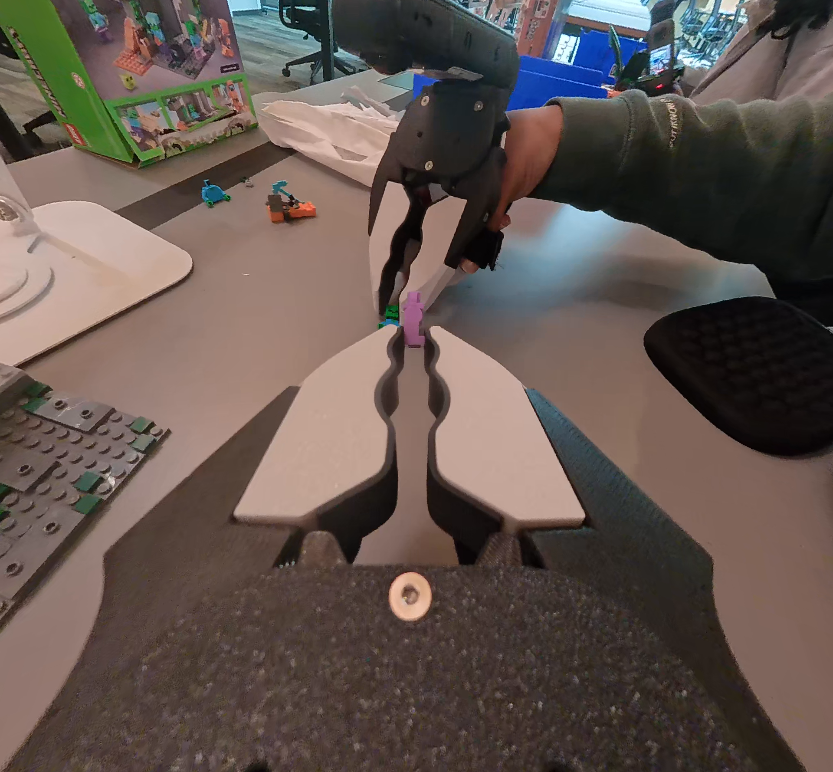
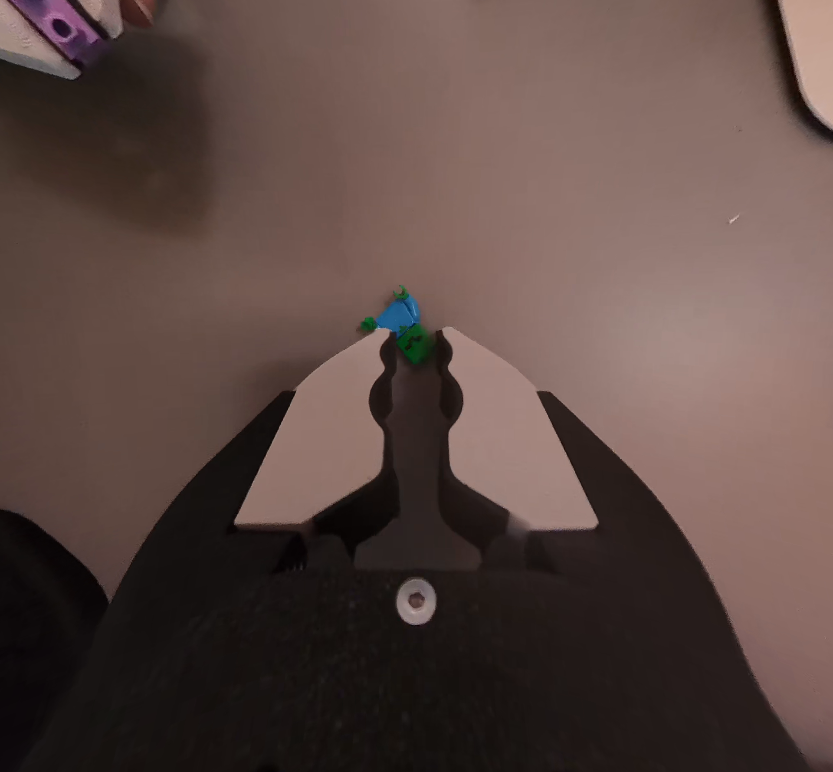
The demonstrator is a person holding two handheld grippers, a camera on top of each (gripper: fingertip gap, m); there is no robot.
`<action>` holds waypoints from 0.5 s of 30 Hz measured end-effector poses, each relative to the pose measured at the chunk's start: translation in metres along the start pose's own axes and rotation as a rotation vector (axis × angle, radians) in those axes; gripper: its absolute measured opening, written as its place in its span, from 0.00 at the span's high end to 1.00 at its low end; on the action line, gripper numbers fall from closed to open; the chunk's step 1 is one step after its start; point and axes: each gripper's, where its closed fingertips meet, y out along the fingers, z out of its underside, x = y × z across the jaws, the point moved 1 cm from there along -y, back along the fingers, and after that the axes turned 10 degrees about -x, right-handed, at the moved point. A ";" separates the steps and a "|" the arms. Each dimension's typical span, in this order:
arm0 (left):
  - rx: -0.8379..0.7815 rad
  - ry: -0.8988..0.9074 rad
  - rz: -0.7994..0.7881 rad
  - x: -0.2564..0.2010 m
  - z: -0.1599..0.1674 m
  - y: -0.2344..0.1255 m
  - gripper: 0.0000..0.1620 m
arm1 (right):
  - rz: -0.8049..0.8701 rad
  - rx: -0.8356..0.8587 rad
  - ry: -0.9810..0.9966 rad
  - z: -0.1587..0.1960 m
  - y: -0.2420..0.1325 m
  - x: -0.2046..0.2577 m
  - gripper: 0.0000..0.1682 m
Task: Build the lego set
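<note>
Lego legs, a small purple plastic piece (image 1: pixel 413 320), stand pinched between the tips of the left gripper (image 1: pixel 413 335), which is closed tight on them just above the grey table (image 1: pixel 270 299). Right beside them, the right gripper (image 2: pixel 415 335) points down at a little plastic figure top with a blue body and a square green head (image 2: pixel 405 329), lying on its side on the table. Its fingers sit on each side of the green head with a small gap, so I think it has not squeezed yet, though the picture is a bit blurry there. To do this step well, the right gripper should close gently on the head, lift the little top, turn it so the blue body points down, and push it straight onto the purple legs. The left gripper must hold the legs steady and not tip. A grey studded baseplate with green bits (image 1: pixel 58 471) waits at the left, and the green cardboard set box (image 1: pixel 135 51) stands far back.
</note>
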 end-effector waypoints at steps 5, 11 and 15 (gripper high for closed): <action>0.001 -0.024 -0.025 0.007 0.001 -0.002 0.95 | 0.024 -0.105 -0.118 -0.021 -0.001 0.007 0.91; -0.022 -0.078 -0.037 0.017 -0.002 -0.008 0.95 | 0.140 -0.310 -0.477 -0.088 -0.021 0.031 0.91; -0.057 -0.086 -0.083 0.027 -0.008 -0.014 0.95 | 0.204 -0.293 -0.682 -0.127 -0.030 0.051 0.91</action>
